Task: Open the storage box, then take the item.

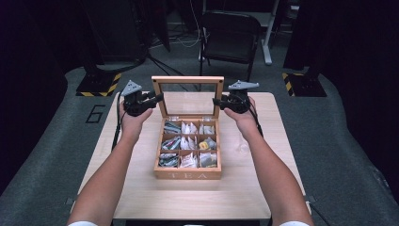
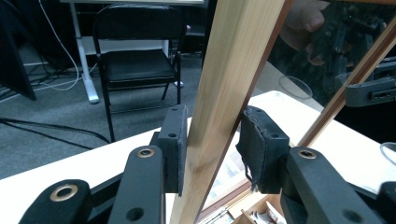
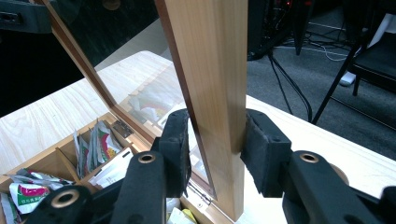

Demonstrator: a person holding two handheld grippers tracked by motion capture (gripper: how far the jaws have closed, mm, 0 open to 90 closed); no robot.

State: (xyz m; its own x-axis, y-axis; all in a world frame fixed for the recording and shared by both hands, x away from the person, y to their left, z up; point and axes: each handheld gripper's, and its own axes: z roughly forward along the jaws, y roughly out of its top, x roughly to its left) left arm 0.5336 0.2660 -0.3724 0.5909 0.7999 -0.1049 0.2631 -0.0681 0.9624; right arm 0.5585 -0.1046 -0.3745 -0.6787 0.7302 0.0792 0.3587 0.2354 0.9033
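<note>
Your left gripper (image 1: 157, 97) and right gripper (image 1: 217, 101) are each pinching a side rail of the tea box's glass lid (image 1: 188, 80), which stands upright over the wooden tea box (image 1: 188, 174) at mid-table. In the left gripper view one pad (image 2: 261, 149) looks barely on the wood, so that side could slip. Then the lid twists on its hinges (image 3: 122, 127) or slams onto the tea bags (image 1: 189, 143).

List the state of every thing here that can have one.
tea box: open, compartments filled with tea bags
lid: raised upright, glass pane in wooden frame
left gripper: shut on the lid's left frame post
right gripper: shut on the lid's right frame post
folding chair: unfolded
</note>
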